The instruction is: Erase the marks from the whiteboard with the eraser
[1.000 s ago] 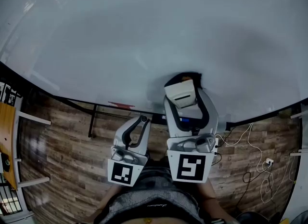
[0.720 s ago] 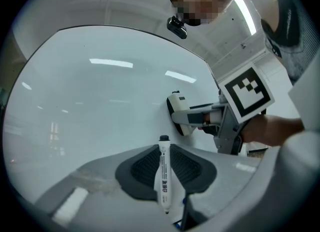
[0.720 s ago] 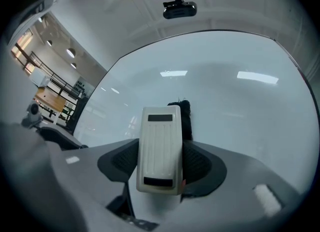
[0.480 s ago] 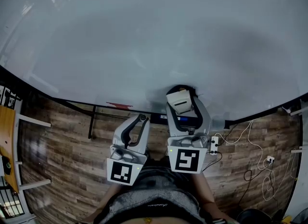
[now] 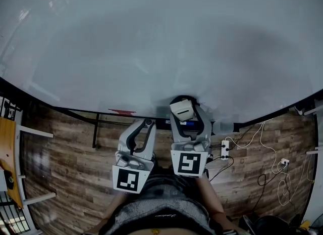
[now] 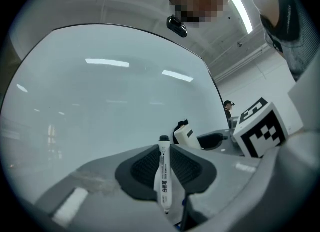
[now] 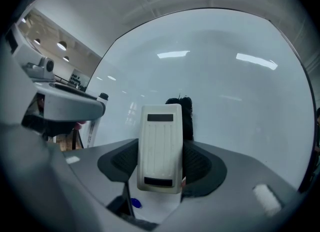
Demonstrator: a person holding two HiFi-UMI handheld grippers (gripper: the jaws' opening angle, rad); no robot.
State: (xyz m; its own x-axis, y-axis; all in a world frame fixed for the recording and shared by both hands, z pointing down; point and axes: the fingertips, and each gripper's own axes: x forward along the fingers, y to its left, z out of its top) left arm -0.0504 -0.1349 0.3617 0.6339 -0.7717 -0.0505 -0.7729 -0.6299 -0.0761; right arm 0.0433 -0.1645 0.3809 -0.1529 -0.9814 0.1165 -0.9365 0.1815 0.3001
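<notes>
The whiteboard (image 5: 161,42) fills the upper part of the head view and shows no marks that I can make out. My right gripper (image 5: 182,111) is shut on a cream eraser (image 5: 182,109), whose black felt faces the board near its lower edge. In the right gripper view the eraser (image 7: 160,146) stands upright between the pads, its dark felt behind it. My left gripper (image 5: 147,125) is lower and to the left, shut on a white marker (image 6: 163,176) with a black cap, which points toward the whiteboard (image 6: 110,96).
Below the board runs its dark frame (image 5: 101,112) with a red object (image 5: 121,111) on the ledge. Wood floor lies beneath, with a power strip (image 5: 224,149) and white cables (image 5: 272,178) at the right. A wooden desk edge (image 5: 6,153) sits far left.
My right gripper with the eraser has moved down and to the left along the board, toward its lower edge. The left gripper has hardly shifted.
</notes>
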